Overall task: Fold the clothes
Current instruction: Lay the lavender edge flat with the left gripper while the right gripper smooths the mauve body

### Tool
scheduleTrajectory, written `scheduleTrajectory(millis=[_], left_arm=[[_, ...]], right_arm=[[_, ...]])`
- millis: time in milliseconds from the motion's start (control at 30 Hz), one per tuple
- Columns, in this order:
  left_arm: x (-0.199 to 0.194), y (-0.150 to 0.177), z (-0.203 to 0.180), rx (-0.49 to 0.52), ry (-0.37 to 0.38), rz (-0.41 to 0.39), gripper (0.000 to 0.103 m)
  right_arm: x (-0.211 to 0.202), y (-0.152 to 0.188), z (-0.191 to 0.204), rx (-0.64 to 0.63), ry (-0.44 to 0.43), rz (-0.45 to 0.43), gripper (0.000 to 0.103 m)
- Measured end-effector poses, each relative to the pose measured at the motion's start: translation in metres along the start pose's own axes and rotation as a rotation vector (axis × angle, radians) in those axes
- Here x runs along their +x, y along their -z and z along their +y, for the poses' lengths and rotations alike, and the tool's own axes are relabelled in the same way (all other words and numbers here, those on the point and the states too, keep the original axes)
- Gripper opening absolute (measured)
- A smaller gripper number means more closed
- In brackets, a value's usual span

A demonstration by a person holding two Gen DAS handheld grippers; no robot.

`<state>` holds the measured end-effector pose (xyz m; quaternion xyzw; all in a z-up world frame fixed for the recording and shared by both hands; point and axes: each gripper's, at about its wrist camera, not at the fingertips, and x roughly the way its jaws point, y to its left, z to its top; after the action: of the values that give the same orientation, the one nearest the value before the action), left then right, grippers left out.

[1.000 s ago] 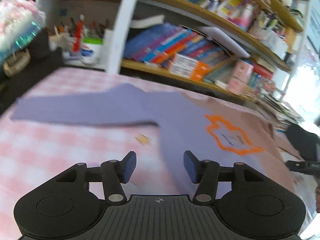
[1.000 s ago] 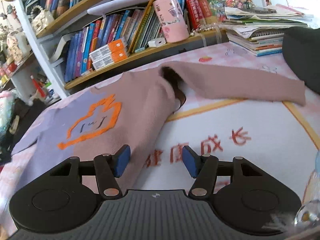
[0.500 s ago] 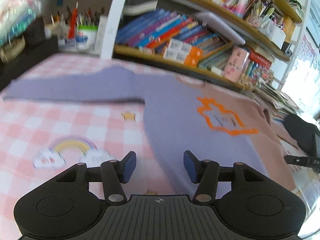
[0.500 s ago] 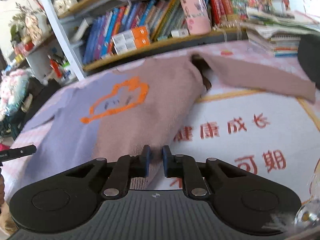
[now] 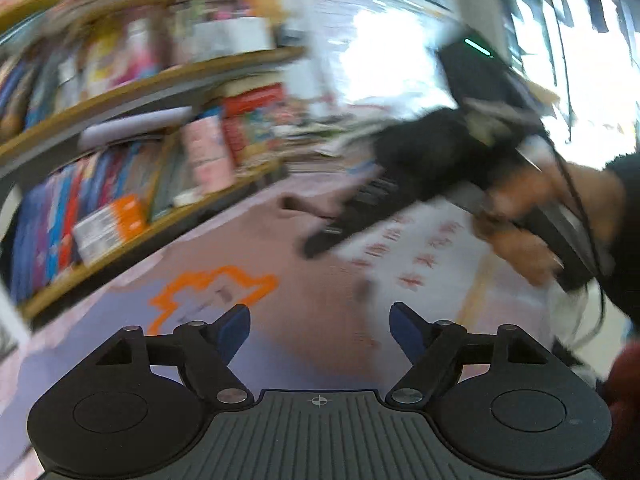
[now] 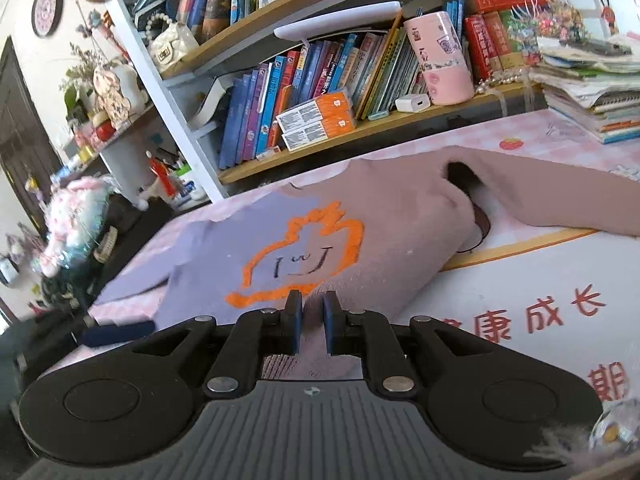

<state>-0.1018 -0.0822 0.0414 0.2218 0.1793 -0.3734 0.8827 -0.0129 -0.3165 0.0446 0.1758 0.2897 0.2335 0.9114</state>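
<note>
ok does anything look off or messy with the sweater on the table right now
Mostly no. The sweater lies flat, front up, sleeves spread. The one wrinkle is at the pink armpit, where the cloth bunches into a dark fold. The right gripper is shut at the hem; whether it pinches cloth is hidden.

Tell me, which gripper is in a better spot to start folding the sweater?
Probably the right gripper: its jaws are shut on the sweater's hem near the pink side. The left gripper hangs over the cloth, jaws opening and nothing between them.
</note>
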Motion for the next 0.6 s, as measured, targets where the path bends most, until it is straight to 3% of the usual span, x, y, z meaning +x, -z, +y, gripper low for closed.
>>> scheduleTrajectory(millis=[100,267,500,600], left_arm=[[0.010,-0.002,-0.017,0.063,0.007,0.022,0.079],[0.021,0.008,-0.025,0.207,-0.198,0.062,0.079],[0.022,0.006,-0.014,0.192,-0.202,0.059,0.079],[0.040,0.001,-0.024,0.246,-0.205,0.081,0.079]], right_arm=[[0.007,-0.005,-0.003,0.014,-0.022,-0.003,0.011],[0.013,-0.006,-0.010,0.051,-0.047,-0.011,0.011],[0.023,-0.009,-0.016,0.066,-0.047,-0.013,0.010],[0.031,-0.009,-0.013,0.062,-0.058,0.002,0.010]])
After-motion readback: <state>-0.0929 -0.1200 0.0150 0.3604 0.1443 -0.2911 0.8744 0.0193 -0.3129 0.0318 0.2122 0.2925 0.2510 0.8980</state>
